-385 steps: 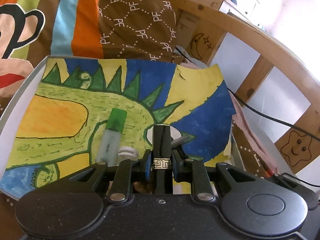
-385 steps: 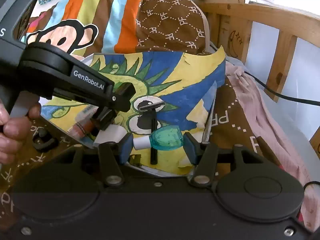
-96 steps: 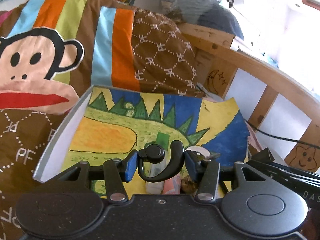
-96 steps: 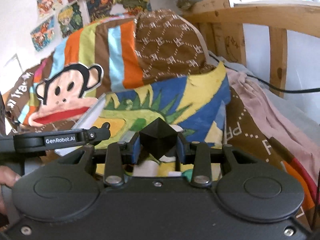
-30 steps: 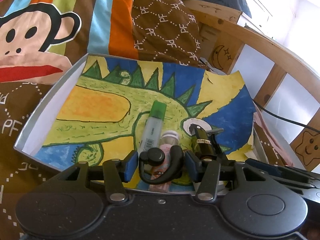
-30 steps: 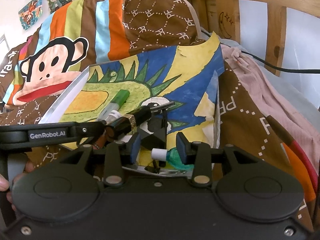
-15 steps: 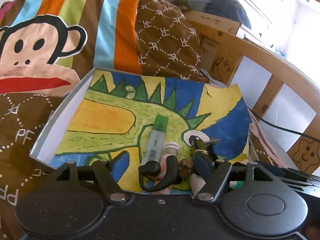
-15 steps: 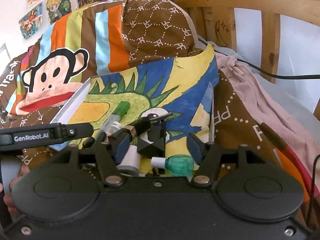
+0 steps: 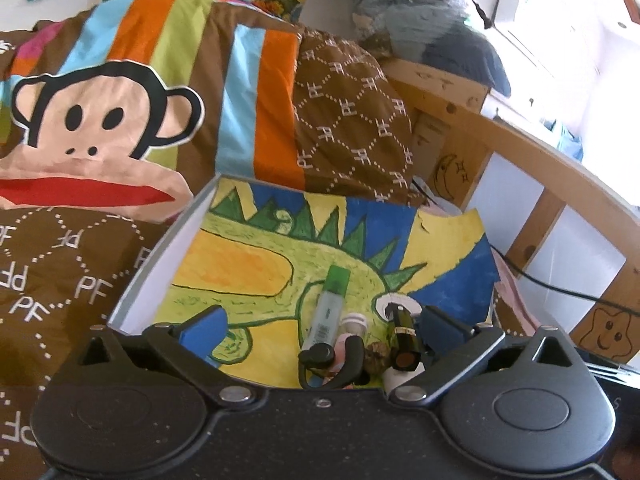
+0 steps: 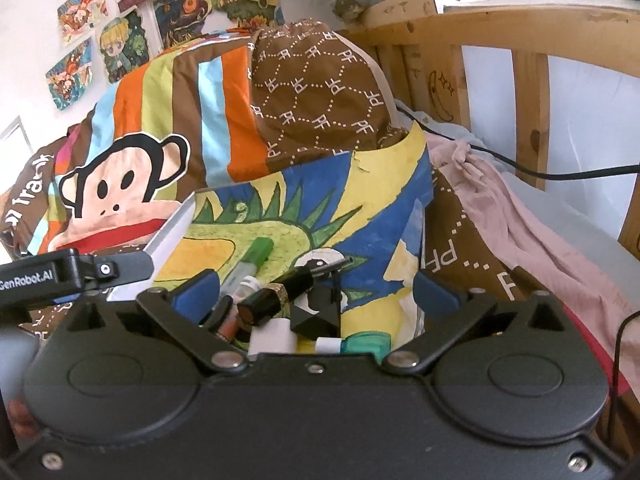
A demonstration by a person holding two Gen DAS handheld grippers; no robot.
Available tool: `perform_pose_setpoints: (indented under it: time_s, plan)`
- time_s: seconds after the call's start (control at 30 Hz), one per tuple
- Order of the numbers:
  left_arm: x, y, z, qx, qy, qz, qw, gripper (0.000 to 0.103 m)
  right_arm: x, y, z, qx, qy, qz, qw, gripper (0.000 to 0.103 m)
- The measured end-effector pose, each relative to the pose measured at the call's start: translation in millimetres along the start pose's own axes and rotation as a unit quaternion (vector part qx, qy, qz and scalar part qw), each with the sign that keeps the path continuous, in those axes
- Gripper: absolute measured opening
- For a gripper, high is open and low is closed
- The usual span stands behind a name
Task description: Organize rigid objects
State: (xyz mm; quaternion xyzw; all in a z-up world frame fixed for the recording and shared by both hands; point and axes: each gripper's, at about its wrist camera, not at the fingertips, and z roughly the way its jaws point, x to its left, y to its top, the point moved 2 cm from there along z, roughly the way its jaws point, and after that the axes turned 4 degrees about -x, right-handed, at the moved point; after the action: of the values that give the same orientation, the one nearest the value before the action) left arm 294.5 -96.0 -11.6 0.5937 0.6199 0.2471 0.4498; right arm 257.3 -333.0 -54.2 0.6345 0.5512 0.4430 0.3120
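While opening, left gripper (image 9: 322, 326) above earpiece (image 9: 332, 362).

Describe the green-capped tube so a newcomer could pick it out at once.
Find the shallow tray lined with a dinosaur painting, lying on the monkey-print bedding. Small items cluster at its near end. The green-capped tube is the long clear one lying on the dinosaur's neck, the only one topped in bright green.

The left gripper's (image 9: 324, 326) black body hides the tray's (image 9: 160, 256) near edge and the lower part of the black ear hook (image 9: 332, 364). In the right wrist view, the gripper body covers most of the teal bottle (image 10: 366, 344) and white block (image 10: 272, 336). The green-capped tube's (image 9: 330, 312) label is too small to read.
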Motion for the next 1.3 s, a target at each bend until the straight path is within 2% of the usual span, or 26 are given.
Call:
perform_pose_setpoints:
  time_s: [0.43,0.77,1.1,1.3]
  plan:
    - [5.5,-1.9,-44.5,-0.03,0.004,-0.011,0.9995,0.102,12.4,-4.7,-56.9,-0.044,-0.011,-0.014,0.999,0.103]
    - [12.2,-20.9,-94.8,-0.061,0.033,0.03,0.9971,0.102,26.2,-19.0,-101.8,-0.064,-0.03,-0.026,0.997,0.103]
    - [20.6,-42.8,-137.7,-0.092,0.05,0.043,0.9935,0.102,53.7,-38.5,-149.7,-0.089,-0.039,-0.058,0.994,0.103]
    - [30.0,-59.6,-160.7,-0.104,0.071,0.051,0.9908,0.102,71.3,-51.2,-174.4,-0.097,-0.046,-0.049,0.993,0.103]
